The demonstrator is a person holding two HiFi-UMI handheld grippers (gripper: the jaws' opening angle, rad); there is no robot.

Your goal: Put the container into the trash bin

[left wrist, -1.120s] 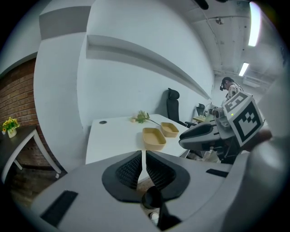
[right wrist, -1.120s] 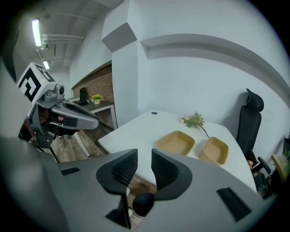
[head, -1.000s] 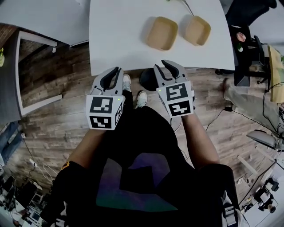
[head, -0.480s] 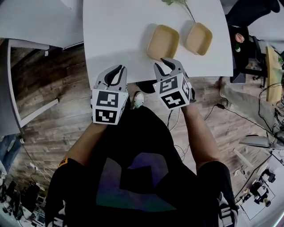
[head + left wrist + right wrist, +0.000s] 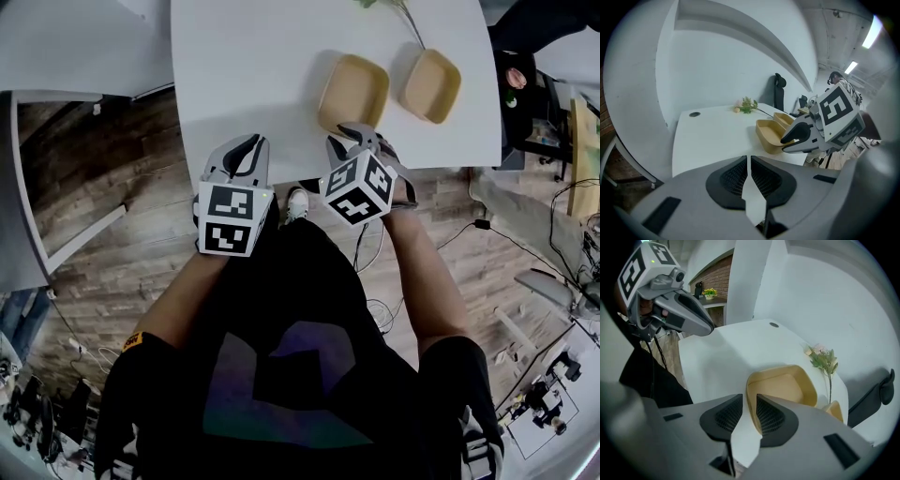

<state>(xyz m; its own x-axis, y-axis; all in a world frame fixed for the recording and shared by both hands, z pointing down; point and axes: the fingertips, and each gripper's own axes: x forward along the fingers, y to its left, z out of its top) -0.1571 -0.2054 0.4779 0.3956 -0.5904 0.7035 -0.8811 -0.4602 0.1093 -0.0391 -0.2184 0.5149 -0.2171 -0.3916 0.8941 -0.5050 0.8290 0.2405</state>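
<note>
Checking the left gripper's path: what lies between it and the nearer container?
Nothing but bare white table, as the head view and the left gripper view both show; the left gripper is well apart from the nearer container.

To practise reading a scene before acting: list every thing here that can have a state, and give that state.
near container: upright on the table, lidless, empty.
far container: upright, lidless, looks empty.
flower sprig: lying flat on the table.
left tool: jaws together, nothing between them.
right tool: jaws slightly apart, at the near container's rim, not clamped on it.
</note>
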